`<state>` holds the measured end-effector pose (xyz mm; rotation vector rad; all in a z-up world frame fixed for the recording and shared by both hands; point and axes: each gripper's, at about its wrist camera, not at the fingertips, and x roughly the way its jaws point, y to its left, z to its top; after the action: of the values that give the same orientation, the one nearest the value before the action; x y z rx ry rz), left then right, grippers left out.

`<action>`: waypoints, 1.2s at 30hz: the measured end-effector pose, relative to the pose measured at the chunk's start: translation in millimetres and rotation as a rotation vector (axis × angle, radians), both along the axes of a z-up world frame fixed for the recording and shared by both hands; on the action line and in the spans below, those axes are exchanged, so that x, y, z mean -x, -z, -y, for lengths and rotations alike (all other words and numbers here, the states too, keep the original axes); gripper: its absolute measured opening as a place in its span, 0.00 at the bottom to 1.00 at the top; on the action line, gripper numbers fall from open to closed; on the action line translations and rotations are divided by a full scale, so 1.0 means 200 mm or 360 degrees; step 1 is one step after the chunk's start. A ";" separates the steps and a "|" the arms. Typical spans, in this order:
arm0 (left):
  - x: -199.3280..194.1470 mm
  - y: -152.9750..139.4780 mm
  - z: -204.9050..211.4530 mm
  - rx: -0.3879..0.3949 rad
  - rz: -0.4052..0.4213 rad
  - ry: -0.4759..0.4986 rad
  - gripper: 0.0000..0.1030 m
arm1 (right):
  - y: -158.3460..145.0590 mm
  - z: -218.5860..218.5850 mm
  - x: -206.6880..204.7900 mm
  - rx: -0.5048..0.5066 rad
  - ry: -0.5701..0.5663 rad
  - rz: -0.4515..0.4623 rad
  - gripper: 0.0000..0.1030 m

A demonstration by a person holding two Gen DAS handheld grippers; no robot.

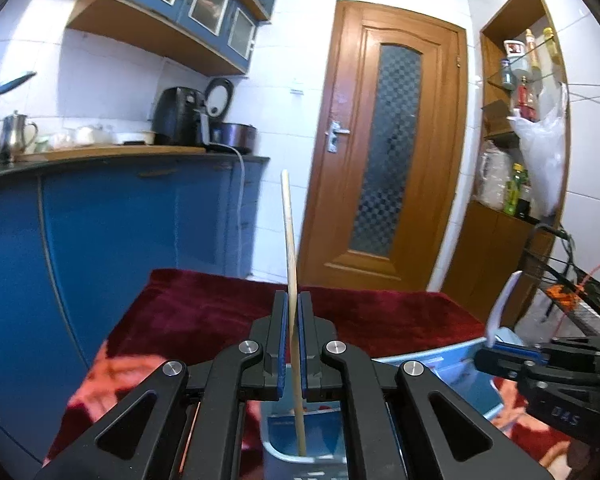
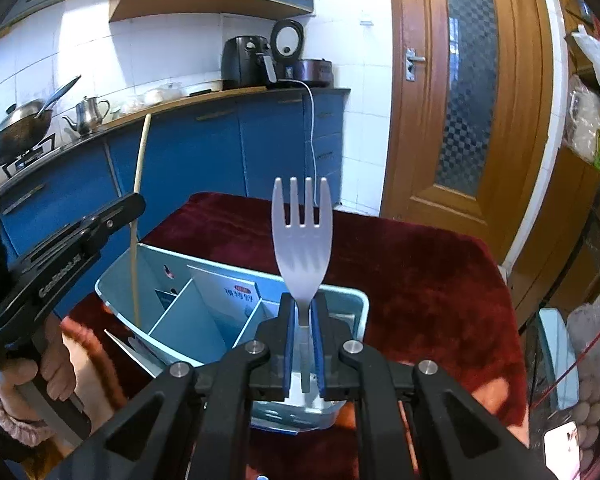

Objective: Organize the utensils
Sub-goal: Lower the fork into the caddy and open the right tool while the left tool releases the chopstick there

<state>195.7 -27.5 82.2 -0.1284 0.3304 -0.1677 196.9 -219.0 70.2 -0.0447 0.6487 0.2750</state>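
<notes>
Dividers [image 2: 182, 312] split the organizer [image 2: 356, 300]; red cloth [image 2: 420, 280] beyond lies open

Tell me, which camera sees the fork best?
The right wrist view. The fork stands upright, prongs up, facing the camera, its handle pinched in the right tongs over the blue organizer. The left wrist view shows it only edge-on at the right, a thin pale strip.
</notes>
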 end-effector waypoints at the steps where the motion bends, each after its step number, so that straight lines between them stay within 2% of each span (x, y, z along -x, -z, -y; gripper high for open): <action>1: 0.00 0.00 0.00 0.0003 -0.0004 0.0012 0.04 | 0.01 0.00 0.00 0.0001 0.0010 -0.0007 0.10; 4: 0.00 0.02 -0.01 0.0026 -0.0022 0.0037 0.04 | 0.02 0.00 0.00 0.0003 0.0032 -0.0014 0.11; 7: -0.01 0.03 -0.02 0.0065 -0.0041 0.0049 0.04 | 0.01 0.00 0.01 -0.0015 0.0034 -0.0016 0.21; 9: -0.01 0.03 -0.02 0.0074 -0.0041 0.0057 0.04 | 0.00 0.00 0.02 -0.0024 0.0036 -0.0004 0.31; 13: 0.01 0.02 -0.02 0.0072 -0.0030 0.0071 0.04 | -0.03 0.02 0.04 -0.0048 0.0030 0.0024 0.34; 15: 0.02 0.01 -0.02 0.0077 -0.0021 0.0076 0.04 | -0.05 0.03 0.07 -0.0078 0.0034 0.0043 0.39; 23: 0.05 -0.06 -0.05 0.0114 0.0035 0.0044 0.04 | -0.10 0.11 0.18 -0.0183 0.0043 0.0108 0.40; 30: 0.06 -0.01 -0.01 0.0047 0.0084 -0.0026 0.04 | -0.07 0.16 0.23 -0.0209 0.0045 0.0094 0.40; 36: 0.08 0.04 -0.01 0.0032 0.0020 -0.0032 0.04 | -0.04 0.21 0.28 -0.0210 0.0052 0.0079 0.40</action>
<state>179.1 -25.7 74.1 -0.1507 0.3149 -0.1521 140.5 -261.4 77.6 0.0852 0.5806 0.2839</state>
